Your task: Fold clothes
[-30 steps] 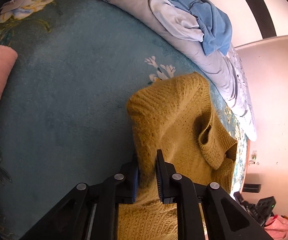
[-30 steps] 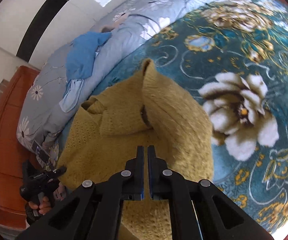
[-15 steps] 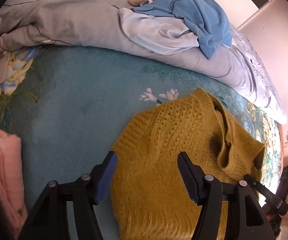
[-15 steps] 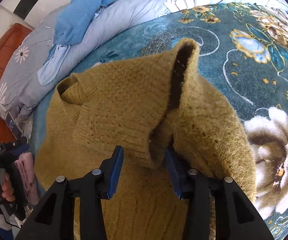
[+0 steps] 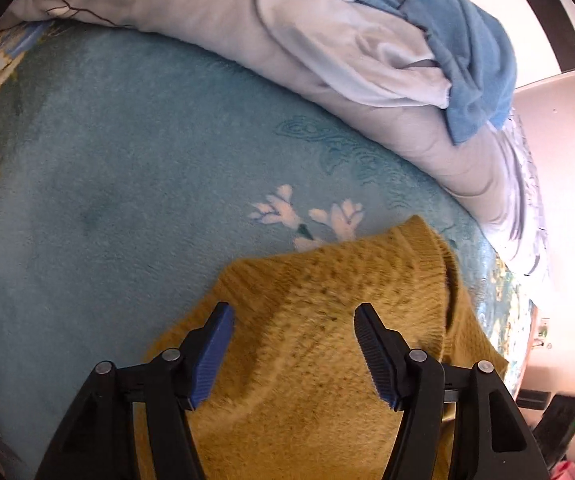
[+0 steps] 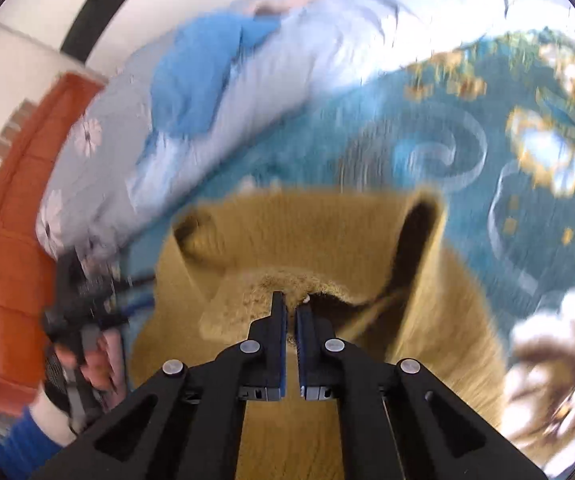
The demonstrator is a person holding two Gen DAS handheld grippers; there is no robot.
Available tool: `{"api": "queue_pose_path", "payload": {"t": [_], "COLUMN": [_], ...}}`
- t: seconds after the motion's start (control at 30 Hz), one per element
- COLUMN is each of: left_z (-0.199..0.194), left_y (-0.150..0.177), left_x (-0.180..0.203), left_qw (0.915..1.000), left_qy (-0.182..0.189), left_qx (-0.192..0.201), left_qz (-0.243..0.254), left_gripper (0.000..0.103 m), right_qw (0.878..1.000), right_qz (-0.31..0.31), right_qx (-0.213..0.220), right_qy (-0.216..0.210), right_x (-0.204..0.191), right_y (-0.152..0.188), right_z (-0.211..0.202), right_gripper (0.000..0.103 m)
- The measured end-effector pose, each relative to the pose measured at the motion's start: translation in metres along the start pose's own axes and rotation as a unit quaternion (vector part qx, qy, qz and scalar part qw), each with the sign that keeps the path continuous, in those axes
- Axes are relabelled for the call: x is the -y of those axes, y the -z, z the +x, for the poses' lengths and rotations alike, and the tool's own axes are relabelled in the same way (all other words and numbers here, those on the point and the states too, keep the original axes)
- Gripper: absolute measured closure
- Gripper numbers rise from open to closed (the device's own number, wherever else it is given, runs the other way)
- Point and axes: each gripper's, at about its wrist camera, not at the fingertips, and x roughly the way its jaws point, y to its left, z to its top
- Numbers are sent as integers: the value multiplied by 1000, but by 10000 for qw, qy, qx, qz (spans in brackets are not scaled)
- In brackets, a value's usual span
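quilt [image 5: 215, 12] and blue clothes [image 5: 467, 40] beyond sweater [image 5: 319, 344]

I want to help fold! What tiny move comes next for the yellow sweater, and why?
Probably close the left gripper on the mustard knit sweater: its fingers stand open over the fabric, while the right gripper is already shut at a raised fold.

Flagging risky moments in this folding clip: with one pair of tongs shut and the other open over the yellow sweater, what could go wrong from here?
1. The right tongs look shut at a folded edge of the sweater; blur hides how much knit they hold, so it may slip out.
2. The left tongs stand open over the sweater, gripping nothing; pulling from one side may skew the fold.
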Motion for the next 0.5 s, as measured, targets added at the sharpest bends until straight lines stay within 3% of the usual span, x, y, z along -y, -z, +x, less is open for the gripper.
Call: {"api": "queue_pose_path", "payload": {"t": [0.1,0.2,0.3,0.4,0.5], "left_z": [-17,-36,-51,-58,-54], "left_y": [6,15,29,47,55], "left_x": [6,10,7,-1,-2], "left_qw": [9997,9986,9981,9988,9994], "left_qy": [238,487,536,360,199], "left_qx": [85,200,294,297,202], "left_qz": [14,-36,-92,-137,-173], "left_gripper": [36,36,36,35,35], "right_qw": [9979,9954,9945,9930,9938], "right_qz": [203,250,295,433,492], "right_qx": [619,868,781,563,450], "right_qy": [67,312,632,938,885], "right_x": [5,9,16,31,43], "right_y": [-50,-84,-102,-105,-94], "right_z": [-31,-39,-27,-5,5], "right_gripper": [99,99,99,98,95]}}
